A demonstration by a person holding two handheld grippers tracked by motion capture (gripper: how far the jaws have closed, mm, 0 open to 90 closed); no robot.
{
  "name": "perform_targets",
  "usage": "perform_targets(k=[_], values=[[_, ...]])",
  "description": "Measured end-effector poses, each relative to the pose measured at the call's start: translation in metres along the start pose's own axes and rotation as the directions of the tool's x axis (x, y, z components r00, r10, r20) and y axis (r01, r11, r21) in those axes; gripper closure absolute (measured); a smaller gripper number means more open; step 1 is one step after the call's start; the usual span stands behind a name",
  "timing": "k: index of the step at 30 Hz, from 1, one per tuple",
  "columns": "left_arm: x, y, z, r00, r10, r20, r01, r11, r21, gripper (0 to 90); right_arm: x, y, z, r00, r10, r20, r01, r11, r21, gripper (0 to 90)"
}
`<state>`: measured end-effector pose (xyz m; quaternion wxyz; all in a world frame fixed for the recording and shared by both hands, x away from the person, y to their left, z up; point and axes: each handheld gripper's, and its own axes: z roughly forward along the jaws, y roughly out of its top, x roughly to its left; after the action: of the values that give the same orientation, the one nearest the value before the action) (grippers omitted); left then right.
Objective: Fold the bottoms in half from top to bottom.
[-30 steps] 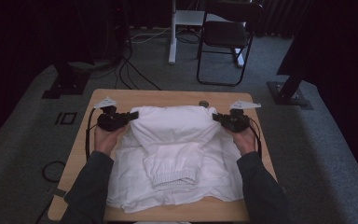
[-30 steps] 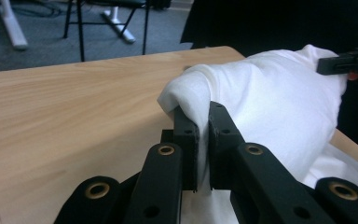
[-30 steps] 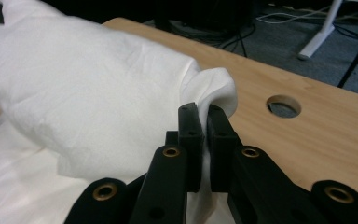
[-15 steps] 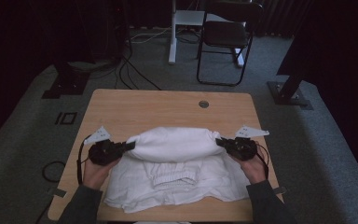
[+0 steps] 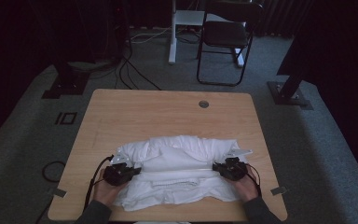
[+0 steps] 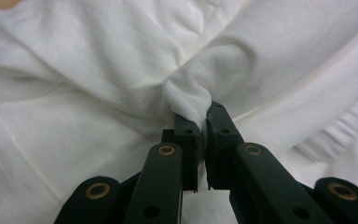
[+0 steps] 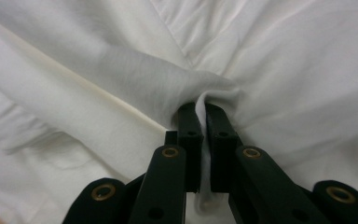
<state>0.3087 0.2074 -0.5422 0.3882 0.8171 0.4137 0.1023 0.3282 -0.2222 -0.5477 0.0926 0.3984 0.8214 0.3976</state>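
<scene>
1. lay crumpled and partly folded on the near half of the wooden table (image 5: 135,116): a white garment (image 5: 177,170), with one thick roll of cloth across its far side.
2. was pinched at its left end by the left gripper (image 5: 129,171); jaws pressed together on a small bunch of white fabric (image 6: 189,100), seen close in the left gripper view.
3. was pinched at its right end by the right gripper (image 5: 221,169); jaws pressed together on a fold of the same cloth (image 7: 209,95), which ran down between them.
4. held both grippers low over the table, near its front edge, one hand (image 5: 103,191) behind each.
5. stood well apart beyond the table, on the grey carpet: a dark chair (image 5: 228,37) and some black cables (image 5: 126,70).
</scene>
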Motion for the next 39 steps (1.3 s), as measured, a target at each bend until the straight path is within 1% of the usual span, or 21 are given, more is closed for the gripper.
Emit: perform_targets(k=[5,6,7,9,11,13,14,16,18,20,23,24,25,26,27,28,29,30,34,37,39], values=[[0.010,0.016,0.015,0.9979,-0.024,-0.060,0.023,0.9994,-0.024,85.8,-0.009,0.010,0.015,0.9991,0.021,0.038,-0.021,0.9998,0.005,86.2],[0.010,0.016,0.015,0.9979,-0.024,-0.060,0.023,0.9994,-0.024,85.8,-0.009,0.010,0.015,0.9991,0.021,0.038,-0.021,0.9998,0.005,86.2],[0.015,0.027,0.024,0.9954,-0.023,-0.093,0.020,0.9994,-0.027,85.8,-0.011,0.012,0.017,0.9986,0.022,0.049,-0.022,0.9997,0.004,86.2],[0.018,0.037,0.031,0.9919,-0.018,-0.126,0.015,0.9997,-0.021,85.7,-0.019,0.021,0.024,0.9956,0.033,0.087,-0.033,0.9994,-0.003,86.2],[0.022,0.045,0.036,0.9898,-0.031,-0.139,0.028,0.9993,-0.024,84.8,-0.024,0.026,0.028,0.9933,0.048,0.106,-0.047,0.9988,-0.013,86.2],[0.025,0.051,0.036,0.9885,-0.055,-0.141,0.051,0.9982,-0.032,78.6,-0.029,0.031,0.030,0.9914,0.065,0.114,-0.063,0.9979,-0.018,85.4],[0.026,0.052,0.033,0.9878,-0.064,-0.142,0.059,0.9973,-0.043,72.0,-0.031,0.033,0.030,0.9910,0.067,0.116,-0.065,0.9977,-0.021,82.5],[0.028,0.054,0.023,0.9901,-0.082,-0.114,0.071,0.9931,-0.093,58.3,-0.033,0.036,0.024,0.9913,0.076,0.108,-0.072,0.9967,-0.037,66.1],[0.029,0.056,0.011,0.9921,-0.093,-0.084,0.081,0.9874,-0.136,47.6,-0.033,0.038,0.014,0.9950,0.066,0.075,-0.060,0.9946,-0.085,52.0],[0.029,0.058,0.003,0.9941,-0.096,-0.049,0.087,0.9809,-0.174,42.4,-0.031,0.041,0.004,0.9972,0.045,0.060,-0.037,0.9909,-0.130,38.6],[0.029,0.061,0.002,0.9949,-0.100,-0.010,0.097,0.9788,-0.180,39.5,-0.028,0.047,-0.001,0.9976,0.024,0.065,-0.014,0.9887,-0.149,31.8],[0.028,0.062,0.005,0.9954,-0.096,-0.005,0.094,0.9821,-0.163,39.6,-0.028,0.048,0.000,0.9976,0.022,0.066,-0.013,0.9898,-0.142,32.0],[0.027,0.062,0.007,0.9960,-0.088,-0.015,0.085,0.9859,-0.144,41.8,-0.027,0.050,0.002,0.9971,0.019,0.074,-0.009,0.9919,-0.127,37.1],[0.026,0.063,0.008,0.9966,-0.076,-0.033,0.071,0.9896,-0.125,54.2,-0.026,0.051,0.004,0.9955,0.017,0.093,-0.007,0.9938,-0.111,49.5],[0.025,0.063,0.007,0.9971,-0.071,-0.026,0.067,0.9899,-0.125,70.7,-0.025,0.051,0.004,0.9940,0.004,0.110,0.007,0.9949,-0.101,60.4],[0.024,0.063,0.003,0.9972,-0.075,-0.006,0.073,0.9863,-0.148,81.9,-0.024,0.051,0.004,0.9959,-0.008,0.090,0.017,0.9948,-0.100,73.8],[0.024,0.064,-0.002,0.9966,-0.080,0.020,0.082,0.9811,-0.175,85.3,-0.023,0.051,0.001,0.9960,-0.028,0.085,0.037,0.9931,-0.111,83.2],[0.023,0.065,-0.009,0.9955,-0.086,0.040,0.092,0.9747,-0.204,86.2,-0.021,0.050,-0.002,0.9946,-0.039,0.096,0.050,0.9915,-0.120,87.8],[0.021,0.068,-0.035,0.9928,-0.091,0.078,0.109,0.9561,-0.272,86.1,-0.016,0.050,-0.026,0.9922,-0.059,0.110,0.079,0.9774,-0.196,88.8],[0.018,0.061,-0.048,0.9916,-0.096,0.088,0.117,0.9510,-0.286,82.8,-0.014,0.047,-0.050,0.9978,-0.034,0.056,0.049,0.9592,-0.278,88.5],[0.019,0.053,-0.055,0.9908,-0.105,0.086,0.125,0.9512,-0.282,78.1,-0.013,0.040,-0.060,0.9989,-0.027,0.039,0.037,0.9599,-0.278,88.1]])
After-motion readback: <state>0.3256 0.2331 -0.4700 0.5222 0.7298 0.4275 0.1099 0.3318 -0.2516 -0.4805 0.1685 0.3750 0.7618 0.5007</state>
